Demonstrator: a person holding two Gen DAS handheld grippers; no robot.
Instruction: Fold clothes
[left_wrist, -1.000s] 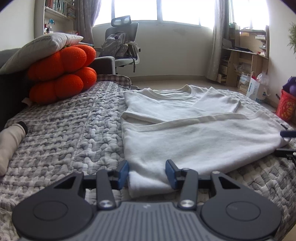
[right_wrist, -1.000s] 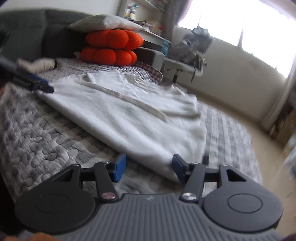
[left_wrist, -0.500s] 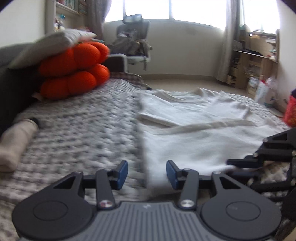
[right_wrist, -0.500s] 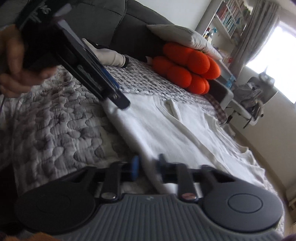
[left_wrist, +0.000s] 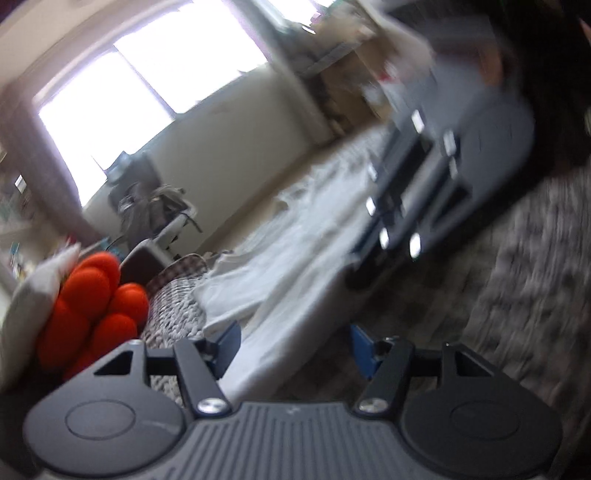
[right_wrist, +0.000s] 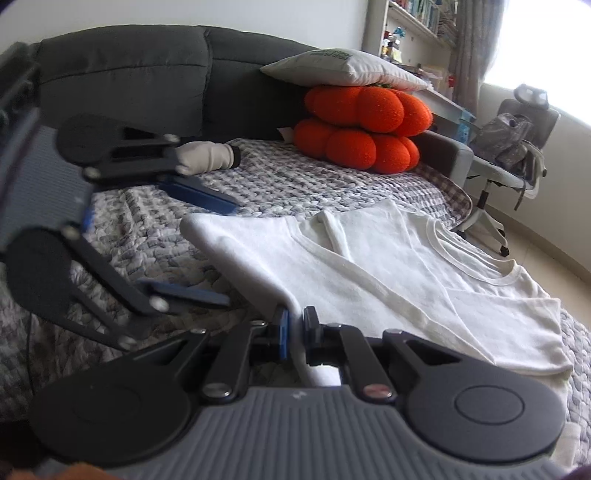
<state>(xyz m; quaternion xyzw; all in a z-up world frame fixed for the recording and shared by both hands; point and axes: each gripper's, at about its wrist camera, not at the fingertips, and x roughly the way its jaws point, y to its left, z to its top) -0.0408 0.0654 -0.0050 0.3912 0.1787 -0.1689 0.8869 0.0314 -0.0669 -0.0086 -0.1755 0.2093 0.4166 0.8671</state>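
Observation:
A white T-shirt (right_wrist: 388, 266) lies flat on the quilted bed cover (right_wrist: 303, 184), sleeves folded in, collar toward the window. My right gripper (right_wrist: 295, 326) is at the shirt's near hem corner. Its jaws are closing, and the pads pinch the fabric edge between them. My left gripper (right_wrist: 231, 251) hovers at the left of the right wrist view, rolled on its side, beside the shirt's other hem corner. In the blurred, tilted left wrist view my left gripper (left_wrist: 295, 338) has its jaws opening wide. The shirt (left_wrist: 291, 258) edge runs between them untouched, and the right gripper (left_wrist: 406, 206) shows beyond.
An orange lumpy cushion (right_wrist: 362, 125) with a white pillow (right_wrist: 343, 70) on top sits against the grey sofa back (right_wrist: 129, 81). A rolled beige cloth (right_wrist: 207, 157) lies near it. An office chair (right_wrist: 517, 136) with a bag stands past the bed's far edge.
The right gripper's jaws have come together on the shirt's hem corner. The left gripper has rolled sideways, tilting its view, and its jaws have spread wider; both grippers have drawn closer together.

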